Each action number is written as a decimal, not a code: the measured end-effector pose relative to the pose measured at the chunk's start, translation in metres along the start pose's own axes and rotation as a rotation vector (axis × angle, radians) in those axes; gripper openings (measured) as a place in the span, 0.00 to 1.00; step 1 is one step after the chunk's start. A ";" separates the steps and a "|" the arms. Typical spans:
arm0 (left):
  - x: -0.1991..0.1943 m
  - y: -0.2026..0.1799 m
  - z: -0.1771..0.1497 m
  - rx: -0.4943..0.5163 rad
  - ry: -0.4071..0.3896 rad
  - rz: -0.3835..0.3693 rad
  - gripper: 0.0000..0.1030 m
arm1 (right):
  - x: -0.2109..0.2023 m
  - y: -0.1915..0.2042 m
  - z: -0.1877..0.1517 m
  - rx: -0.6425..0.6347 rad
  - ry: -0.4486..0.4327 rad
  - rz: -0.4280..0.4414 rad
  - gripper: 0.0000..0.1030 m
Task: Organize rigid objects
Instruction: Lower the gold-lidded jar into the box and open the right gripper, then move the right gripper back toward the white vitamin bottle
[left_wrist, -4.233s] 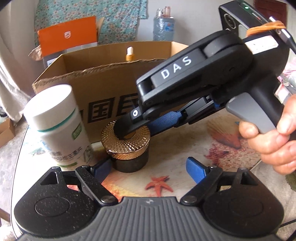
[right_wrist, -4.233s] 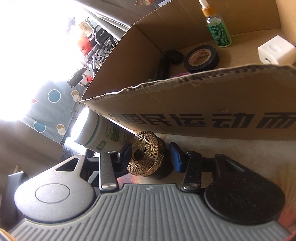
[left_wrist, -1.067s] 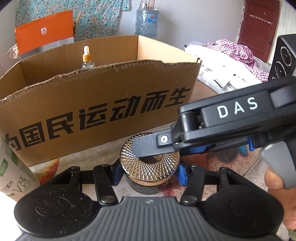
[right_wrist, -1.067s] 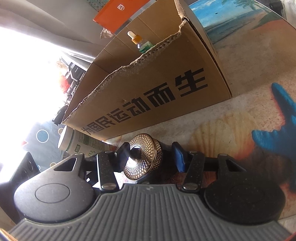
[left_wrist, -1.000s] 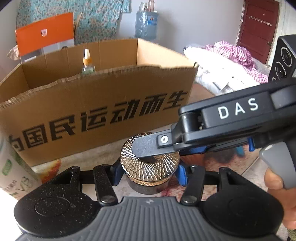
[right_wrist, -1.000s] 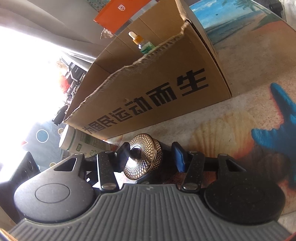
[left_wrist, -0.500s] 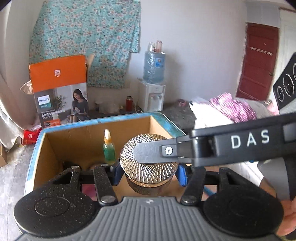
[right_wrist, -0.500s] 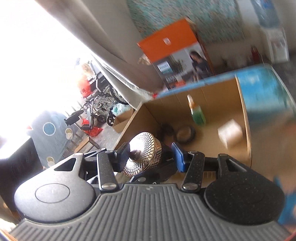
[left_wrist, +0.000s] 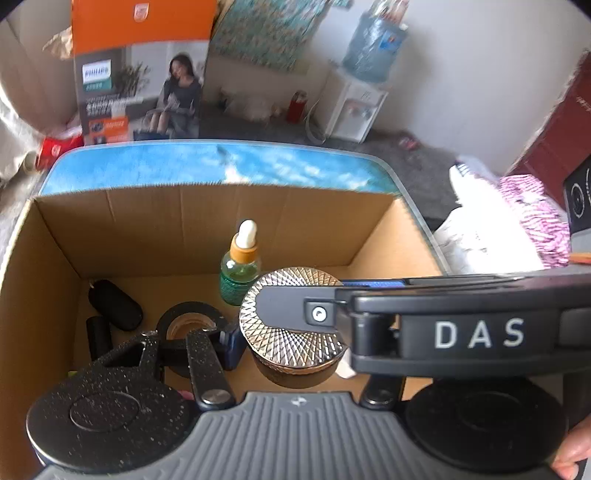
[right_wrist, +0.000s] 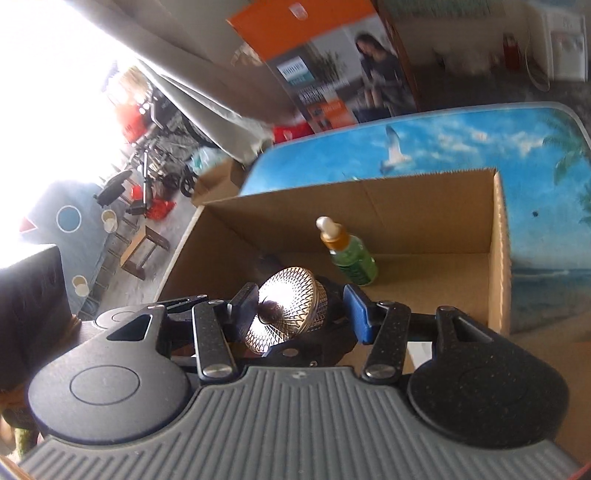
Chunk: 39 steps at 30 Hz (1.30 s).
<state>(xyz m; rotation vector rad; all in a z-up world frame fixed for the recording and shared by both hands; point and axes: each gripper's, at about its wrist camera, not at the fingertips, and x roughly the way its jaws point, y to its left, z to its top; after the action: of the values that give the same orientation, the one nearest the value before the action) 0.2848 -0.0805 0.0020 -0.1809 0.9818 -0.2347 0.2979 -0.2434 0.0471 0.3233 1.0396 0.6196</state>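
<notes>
A dark jar with a gold patterned lid hangs in the air over the open cardboard box. My left gripper is shut on the jar's sides. My right gripper reaches in from the right and is shut on the same jar, one finger across the lid and one underneath. The box holds a green dropper bottle, a roll of black tape and a black key fob. The dropper bottle also shows in the right wrist view.
The box stands on a table with a beach-scene top. An orange Philips carton stands behind the table, a water dispenser farther back. White and pink cloth lies at the right.
Both grippers have lifted the jar from the table in front of the box up and over the box's near wall; it now hangs above the box interior.
</notes>
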 end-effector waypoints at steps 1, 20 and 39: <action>0.006 0.001 0.000 -0.004 0.013 0.007 0.55 | 0.007 -0.005 0.003 0.008 0.012 -0.001 0.49; 0.030 0.012 0.011 -0.089 0.085 -0.004 0.67 | 0.034 -0.011 0.014 -0.060 0.009 -0.081 0.49; -0.099 -0.035 -0.068 0.085 -0.115 -0.060 0.85 | -0.159 0.046 -0.138 -0.056 -0.517 0.036 0.80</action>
<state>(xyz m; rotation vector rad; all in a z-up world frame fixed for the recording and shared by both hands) 0.1708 -0.0902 0.0532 -0.1448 0.8510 -0.3166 0.1048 -0.3106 0.1166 0.4261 0.5209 0.5565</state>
